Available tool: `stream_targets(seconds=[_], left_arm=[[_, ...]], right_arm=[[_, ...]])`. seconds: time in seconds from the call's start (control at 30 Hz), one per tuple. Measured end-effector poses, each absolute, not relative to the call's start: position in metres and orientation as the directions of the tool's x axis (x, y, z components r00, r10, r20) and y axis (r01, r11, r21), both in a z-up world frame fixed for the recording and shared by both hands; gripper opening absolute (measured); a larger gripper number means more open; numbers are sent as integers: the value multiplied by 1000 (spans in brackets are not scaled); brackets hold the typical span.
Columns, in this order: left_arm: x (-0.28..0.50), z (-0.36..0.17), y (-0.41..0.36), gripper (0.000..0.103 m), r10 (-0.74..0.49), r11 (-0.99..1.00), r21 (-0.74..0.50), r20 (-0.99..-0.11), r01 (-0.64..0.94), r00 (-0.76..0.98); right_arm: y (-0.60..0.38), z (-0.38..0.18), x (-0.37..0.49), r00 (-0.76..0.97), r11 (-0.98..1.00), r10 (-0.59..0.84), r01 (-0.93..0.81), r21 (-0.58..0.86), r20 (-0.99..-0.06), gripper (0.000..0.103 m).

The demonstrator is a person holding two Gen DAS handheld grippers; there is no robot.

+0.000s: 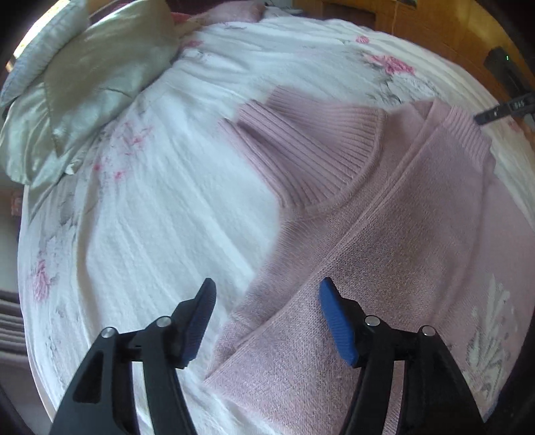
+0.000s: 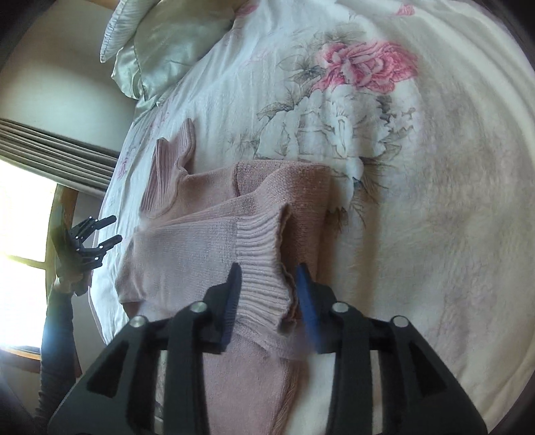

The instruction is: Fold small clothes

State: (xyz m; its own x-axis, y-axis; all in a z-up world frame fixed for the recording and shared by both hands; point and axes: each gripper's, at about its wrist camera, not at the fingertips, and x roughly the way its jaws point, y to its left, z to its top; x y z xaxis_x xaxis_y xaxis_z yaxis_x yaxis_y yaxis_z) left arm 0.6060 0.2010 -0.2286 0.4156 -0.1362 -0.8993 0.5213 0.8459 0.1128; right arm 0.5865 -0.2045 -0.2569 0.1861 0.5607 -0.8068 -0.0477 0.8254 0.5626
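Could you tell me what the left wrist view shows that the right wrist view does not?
Only the left wrist view shows the open left tongs up close above the sweater's edge, plus wooden furniture. Only the right wrist view shows the right tongs straddling the ribbed cuff, and a window. Both show the pink sweater, floral bedspread and satin pillows.

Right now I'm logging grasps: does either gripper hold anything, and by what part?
The left gripper is open and empty above the pink knitted sweater. The right gripper brackets its ribbed cuff, jaws open, not clamped.
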Motion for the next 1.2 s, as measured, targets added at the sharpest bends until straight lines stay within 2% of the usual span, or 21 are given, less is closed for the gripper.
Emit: stream_targets(seconds=[0.1,0.13,0.17,0.27,0.37,0.43,0.57,0.67,0.77,0.87,1.03,1.2], left_arm=[[561,-210,214,71,-299,849,-30,-851,528,432],[546,-209,216,72,-337,843,-63,-835,534,434],[533,-210,218,72,-370,837,-93,-822,539,432],[506,-226,223,72,-408,844,-150,-802,515,435],[506,-244,241,72,-451,867,-257,-770,428,451],[507,-261,254,72,-484,866,-344,-755,362,443],[518,-290,253,72,-399,910,-294,-814,293,421],[518,-283,248,72,-368,923,-268,-823,277,432],[505,-249,240,73,-426,898,-278,-747,342,510],[502,-232,232,77,-483,870,-312,-689,381,540],[525,-262,219,78,-445,889,-312,-763,336,469],[533,-294,212,79,-390,913,-273,-806,304,445]], right_arm=[[-209,-262,572,191,792,607,-61,608,-771,38],[-208,-264,568,191,790,610,-63,610,-769,35],[-207,-265,565,189,792,608,-69,607,-771,26],[-206,-261,559,221,813,578,-72,578,-786,11],[-207,-250,552,251,822,565,-86,563,-786,3],[-205,-246,547,261,828,557,-100,552,-789,3],[-208,-266,549,243,874,479,-41,485,-843,2],[-204,-262,544,241,876,477,-51,480,-845,2],[-197,-238,539,294,874,481,-84,479,-826,2],[-195,-218,542,362,882,461,-89,462,-810,8],[-180,-227,544,333,868,492,-118,482,-804,8],[-181,-261,549,287,898,437,-81,433,-853,8]])
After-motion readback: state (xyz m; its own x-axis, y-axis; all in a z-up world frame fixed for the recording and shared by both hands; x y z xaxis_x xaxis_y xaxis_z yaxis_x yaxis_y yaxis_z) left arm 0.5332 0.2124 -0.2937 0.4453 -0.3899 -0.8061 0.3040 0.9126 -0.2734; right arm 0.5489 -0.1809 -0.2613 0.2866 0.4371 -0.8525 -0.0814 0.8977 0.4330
